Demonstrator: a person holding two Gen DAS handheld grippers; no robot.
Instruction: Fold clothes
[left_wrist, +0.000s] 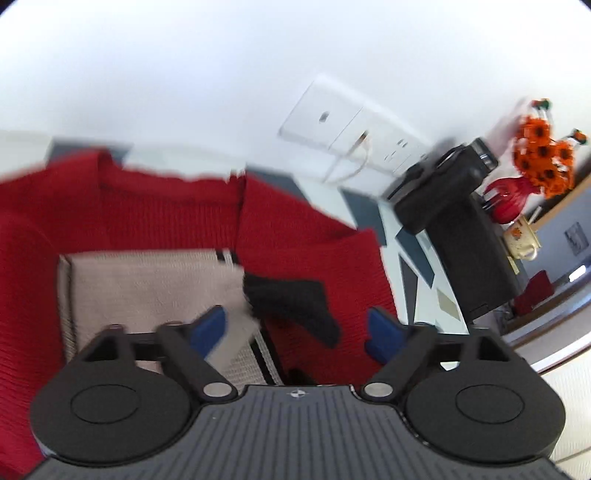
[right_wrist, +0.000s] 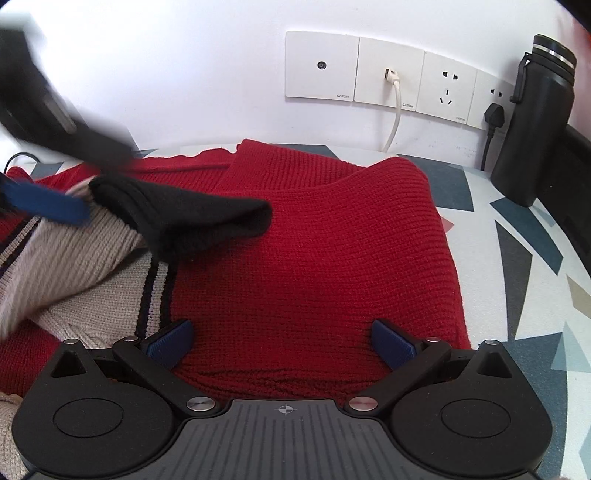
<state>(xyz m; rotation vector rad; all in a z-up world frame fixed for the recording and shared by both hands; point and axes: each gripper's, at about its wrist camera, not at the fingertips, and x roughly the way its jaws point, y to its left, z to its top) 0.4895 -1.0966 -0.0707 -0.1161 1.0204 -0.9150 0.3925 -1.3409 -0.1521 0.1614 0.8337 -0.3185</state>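
Left wrist view, blurred: my left claw (left_wrist: 295, 328) stands wide, blue pads (left_wrist: 208, 328) apart with nothing pressed between them. The black cuff (left_wrist: 291, 302) of the beige sleeve (left_wrist: 147, 288) lies in the gap just ahead of the pads, free of both. The sleeve rests across the red sweater (left_wrist: 147, 218), which fills the left and centre of the frame.

Right wrist view, sharp: my right claw (right_wrist: 282, 341) is also wide, low in the frame, both pads over red knit (right_wrist: 314, 258) and gripping nothing. I cannot tell whether the pads touch the knit. The sweater lies folded on the patterned surface (right_wrist: 517, 295), its right edge running down the middle right of the frame. The beige section with black stripes (right_wrist: 74, 277) sits at lower left, and the black cuff (right_wrist: 192, 218) drapes over onto the red at centre left. The other claw (right_wrist: 48, 206) shows at the left edge, blurred, one blue pad just beside the cuff.

Upper right: wall sockets (right_wrist: 391, 74) with a white cable (right_wrist: 395, 118) plugged in, and a black bottle (right_wrist: 532, 122) standing on the surface.
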